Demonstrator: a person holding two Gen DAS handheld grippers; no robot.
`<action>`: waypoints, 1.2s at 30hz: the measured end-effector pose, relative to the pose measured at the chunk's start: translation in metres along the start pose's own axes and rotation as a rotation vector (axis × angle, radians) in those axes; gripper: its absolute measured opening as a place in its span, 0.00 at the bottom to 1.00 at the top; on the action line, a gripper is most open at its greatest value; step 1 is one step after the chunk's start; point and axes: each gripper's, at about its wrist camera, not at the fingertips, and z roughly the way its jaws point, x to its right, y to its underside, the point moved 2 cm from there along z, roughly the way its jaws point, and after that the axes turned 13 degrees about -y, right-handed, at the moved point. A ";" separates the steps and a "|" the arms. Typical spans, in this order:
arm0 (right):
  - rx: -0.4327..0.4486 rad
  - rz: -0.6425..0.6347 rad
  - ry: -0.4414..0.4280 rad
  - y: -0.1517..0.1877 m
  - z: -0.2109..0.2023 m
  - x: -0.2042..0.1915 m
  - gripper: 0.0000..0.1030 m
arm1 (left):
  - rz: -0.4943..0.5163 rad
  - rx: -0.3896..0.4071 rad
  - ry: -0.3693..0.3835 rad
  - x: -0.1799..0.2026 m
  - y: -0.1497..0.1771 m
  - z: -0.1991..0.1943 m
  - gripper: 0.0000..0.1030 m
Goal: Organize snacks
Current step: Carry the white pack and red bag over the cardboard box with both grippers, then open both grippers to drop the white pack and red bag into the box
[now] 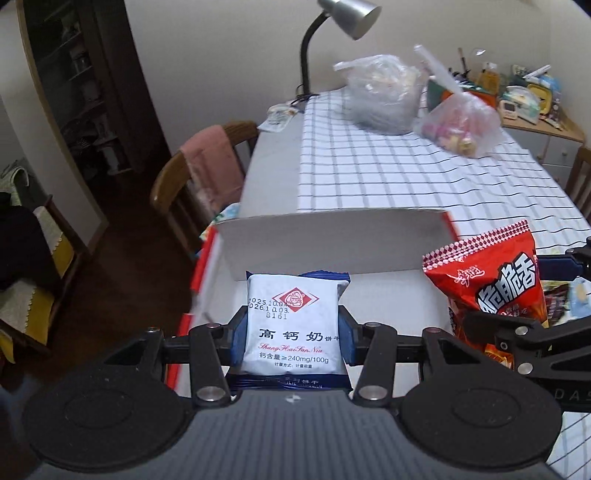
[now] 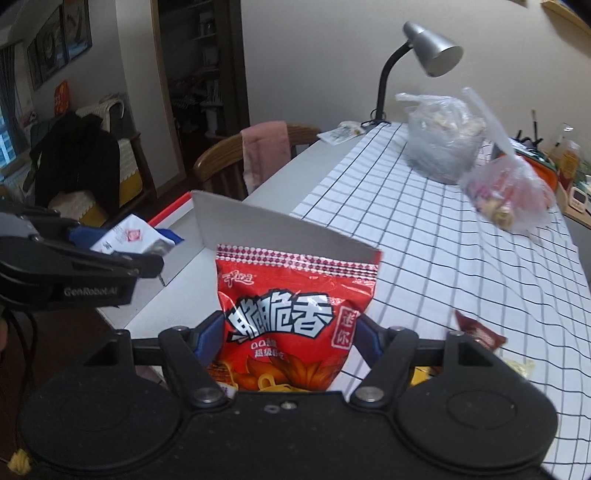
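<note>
My left gripper (image 1: 291, 332) is shut on a white and blue biscuit packet (image 1: 291, 325) and holds it above an open white cardboard box (image 1: 332, 240) with red outer sides. My right gripper (image 2: 288, 332) is shut on a red snack bag (image 2: 295, 314) and holds it upright at the box's right side. The red bag also shows in the left wrist view (image 1: 491, 280). The biscuit packet also shows in the right wrist view (image 2: 129, 236), with the box wall (image 2: 258, 229) behind the red bag.
The table wears a white checked cloth (image 1: 406, 177). Two clear plastic bags of snacks (image 1: 384, 92) (image 1: 461, 122) and a desk lamp (image 1: 343, 22) stand at the far end. A wooden chair with a pink towel (image 1: 210, 166) is at the left. Small snack packets (image 2: 480, 332) lie by my right gripper.
</note>
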 end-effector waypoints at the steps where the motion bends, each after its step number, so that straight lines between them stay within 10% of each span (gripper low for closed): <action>1: -0.009 -0.008 -0.001 -0.002 0.007 -0.003 0.69 | 0.004 -0.009 0.000 -0.004 0.000 0.006 0.45; 16: -0.181 -0.033 0.021 0.009 0.099 -0.015 0.69 | 0.128 -0.120 0.028 -0.008 0.013 0.082 0.45; 36: -0.297 -0.046 0.030 0.014 0.123 -0.020 0.71 | 0.271 -0.200 0.019 0.011 0.028 0.109 0.47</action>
